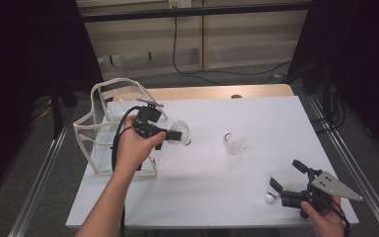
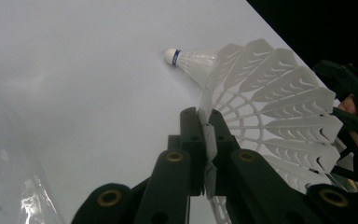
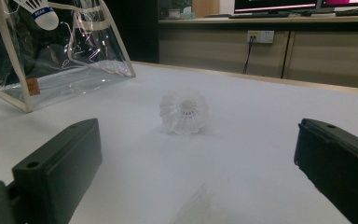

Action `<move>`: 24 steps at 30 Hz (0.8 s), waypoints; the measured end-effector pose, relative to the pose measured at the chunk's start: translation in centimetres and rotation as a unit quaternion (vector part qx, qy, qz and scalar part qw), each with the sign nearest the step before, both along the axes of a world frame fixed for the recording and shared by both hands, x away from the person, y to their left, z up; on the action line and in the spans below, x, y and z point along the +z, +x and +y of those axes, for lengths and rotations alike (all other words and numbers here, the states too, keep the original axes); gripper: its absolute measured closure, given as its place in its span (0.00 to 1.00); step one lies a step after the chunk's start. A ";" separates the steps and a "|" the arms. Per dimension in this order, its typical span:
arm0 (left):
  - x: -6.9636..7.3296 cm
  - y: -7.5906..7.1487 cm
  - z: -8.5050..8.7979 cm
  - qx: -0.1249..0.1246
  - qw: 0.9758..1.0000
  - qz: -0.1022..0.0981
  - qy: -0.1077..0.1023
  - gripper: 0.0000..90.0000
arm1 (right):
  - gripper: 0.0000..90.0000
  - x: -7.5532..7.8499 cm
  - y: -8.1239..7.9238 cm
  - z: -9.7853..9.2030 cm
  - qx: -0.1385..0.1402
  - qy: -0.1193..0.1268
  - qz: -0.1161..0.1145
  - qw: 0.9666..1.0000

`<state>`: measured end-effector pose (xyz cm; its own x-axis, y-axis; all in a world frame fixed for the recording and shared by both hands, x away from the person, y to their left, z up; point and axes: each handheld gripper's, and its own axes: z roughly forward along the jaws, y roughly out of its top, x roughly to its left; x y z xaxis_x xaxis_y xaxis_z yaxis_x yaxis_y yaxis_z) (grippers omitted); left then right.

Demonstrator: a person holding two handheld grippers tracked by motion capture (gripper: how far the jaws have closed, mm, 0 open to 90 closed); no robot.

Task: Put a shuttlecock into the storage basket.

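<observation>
Left gripper (image 2: pixel 208 140) pinches shuttlecock (image 2: pixel 279 121) by its thin skirt edge; light, springy, crushable plastic, so grip gently. Right gripper (image 3: pixel 196 186) stands wide.

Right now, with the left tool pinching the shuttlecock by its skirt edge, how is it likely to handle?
The shuttlecock is probably very light: the left tool holds it up by one thin strip of skirt. The slotted white skirt looks thin, so it may flex or deform under a hard squeeze. Set down, it would likely lie on its side like the one mid-table, and could roll.
</observation>
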<state>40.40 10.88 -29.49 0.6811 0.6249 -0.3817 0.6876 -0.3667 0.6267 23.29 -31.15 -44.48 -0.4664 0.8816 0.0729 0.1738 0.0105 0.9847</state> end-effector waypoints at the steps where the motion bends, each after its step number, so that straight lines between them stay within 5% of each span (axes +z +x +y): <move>1: 0.1 0.1 0.0 0.001 1.000 0.000 0.000 0.99 | 0.01 0.0 0.0 0.0 0.000 0.000 0.000 1.000; 24: 1.3 1.1 -0.1 0.009 1.000 0.003 -0.009 0.99 | 0.01 0.0 0.0 0.0 0.000 0.000 0.000 1.000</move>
